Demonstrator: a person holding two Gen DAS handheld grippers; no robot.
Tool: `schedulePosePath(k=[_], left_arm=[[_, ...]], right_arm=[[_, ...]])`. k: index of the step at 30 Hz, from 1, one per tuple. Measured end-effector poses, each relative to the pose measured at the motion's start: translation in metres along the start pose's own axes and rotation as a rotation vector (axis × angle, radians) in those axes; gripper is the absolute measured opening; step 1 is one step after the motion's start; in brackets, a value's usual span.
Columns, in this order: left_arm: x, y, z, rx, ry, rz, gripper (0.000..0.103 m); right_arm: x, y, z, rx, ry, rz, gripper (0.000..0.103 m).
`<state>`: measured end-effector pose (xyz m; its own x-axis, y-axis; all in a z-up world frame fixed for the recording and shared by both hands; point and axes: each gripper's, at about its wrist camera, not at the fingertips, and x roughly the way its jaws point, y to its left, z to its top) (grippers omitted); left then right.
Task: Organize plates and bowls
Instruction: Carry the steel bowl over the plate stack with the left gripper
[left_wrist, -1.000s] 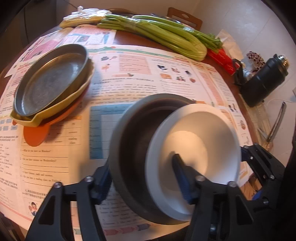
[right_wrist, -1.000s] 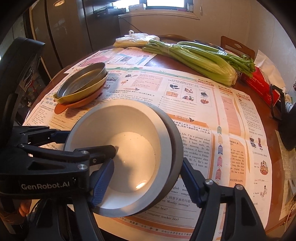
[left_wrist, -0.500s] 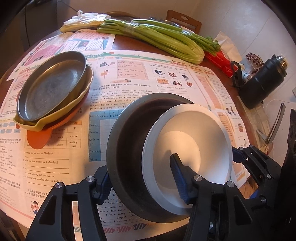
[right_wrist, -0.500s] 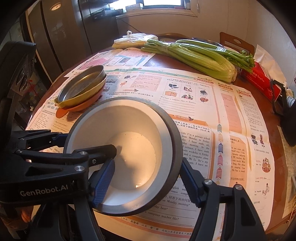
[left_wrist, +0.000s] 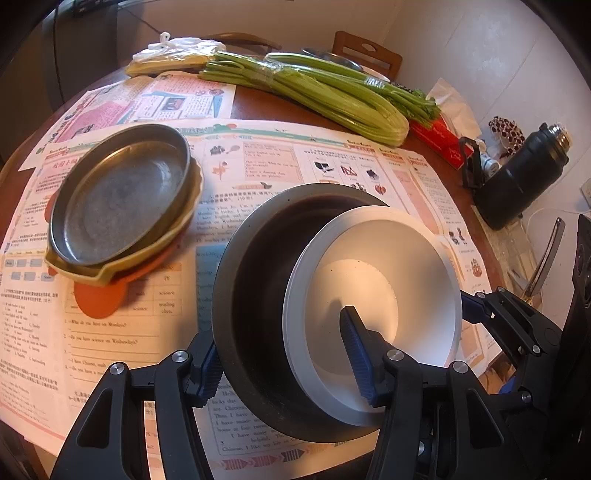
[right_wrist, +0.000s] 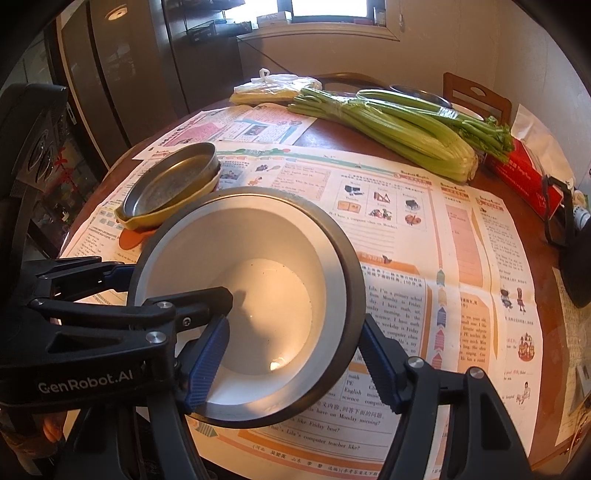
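A white bowl (left_wrist: 391, 291) sits tilted inside a dark grey bowl (left_wrist: 255, 295), both held above the newspaper-covered table. My left gripper (left_wrist: 280, 354) is shut on the two bowls, one finger inside the white bowl and one outside the dark bowl. My right gripper (right_wrist: 291, 354) is shut on the same pair (right_wrist: 258, 288) from the other side. A metal plate (left_wrist: 118, 195) lies stacked on a yellow dish (left_wrist: 110, 266) and an orange plate (left_wrist: 99, 299) at the left; the stack also shows in the right wrist view (right_wrist: 170, 181).
Celery bunches (left_wrist: 317, 92) and a plastic bag (left_wrist: 173, 55) lie at the far edge. A black flask (left_wrist: 517, 184), a red tissue box (left_wrist: 439, 136) and tongs (left_wrist: 546, 254) stand at the right. Newspaper (right_wrist: 424, 240) covers the round table.
Both grippers carry the nested bowls slightly away from the plate stack and higher; the grip is unchanged.
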<state>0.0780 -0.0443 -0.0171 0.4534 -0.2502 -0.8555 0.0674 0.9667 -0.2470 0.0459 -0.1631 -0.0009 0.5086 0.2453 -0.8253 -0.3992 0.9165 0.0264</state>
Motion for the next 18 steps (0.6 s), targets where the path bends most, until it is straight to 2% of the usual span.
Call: schedulePosePath(k=[18], left_arm=[[-0.014, 0.035, 0.022, 0.009, -0.014, 0.0, 0.059]], right_arm=[[0.008, 0.028, 0.03, 0.002, -0.01, -0.002, 0.071]])
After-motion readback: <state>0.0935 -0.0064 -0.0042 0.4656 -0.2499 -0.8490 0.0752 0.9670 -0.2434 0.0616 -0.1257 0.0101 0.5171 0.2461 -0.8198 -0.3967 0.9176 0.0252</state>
